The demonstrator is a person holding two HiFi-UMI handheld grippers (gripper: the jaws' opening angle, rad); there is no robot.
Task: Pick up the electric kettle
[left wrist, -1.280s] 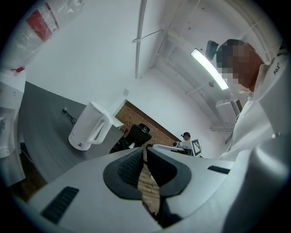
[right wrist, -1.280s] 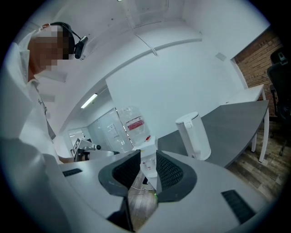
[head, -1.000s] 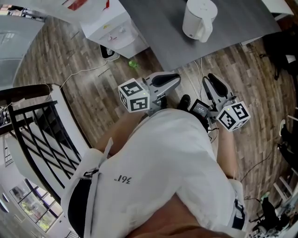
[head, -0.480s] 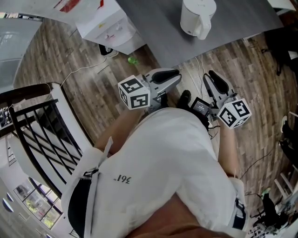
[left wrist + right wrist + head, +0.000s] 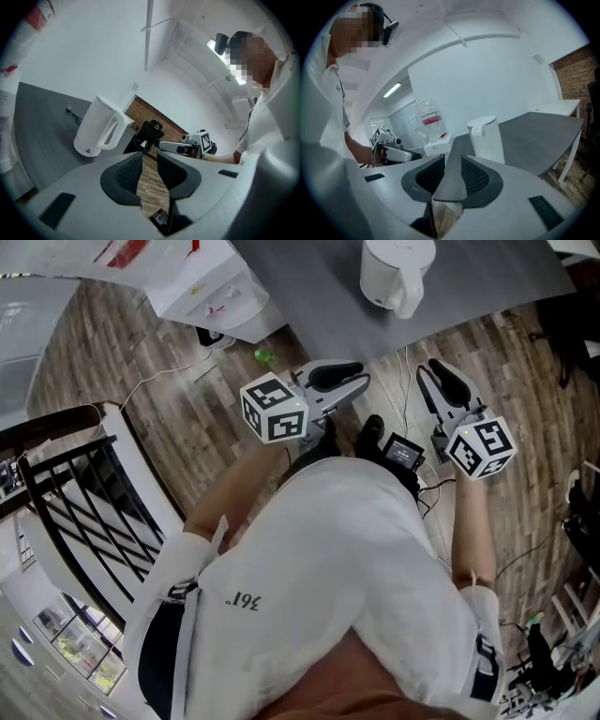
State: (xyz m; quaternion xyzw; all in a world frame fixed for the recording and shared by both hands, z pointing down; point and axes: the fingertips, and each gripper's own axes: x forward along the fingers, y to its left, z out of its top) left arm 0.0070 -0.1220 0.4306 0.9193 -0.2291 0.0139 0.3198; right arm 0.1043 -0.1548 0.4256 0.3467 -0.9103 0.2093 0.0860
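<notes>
Grey surface [image 5: 309, 296] at top of frame holds the electric kettle [image 5: 398, 268], its handle [image 5: 409, 298] facing down-frame. The left gripper [image 5: 359, 379], whose jaws have just been opening, and the right gripper [image 5: 429, 371] are both parted and empty; aim squarely for the handle.

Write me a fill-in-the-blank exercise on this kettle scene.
The electric kettle stands on a grey ____.
The kettle's body is ____ in colour.
The right gripper is open, holding ____.
Missing words: table; white; nothing.
</notes>
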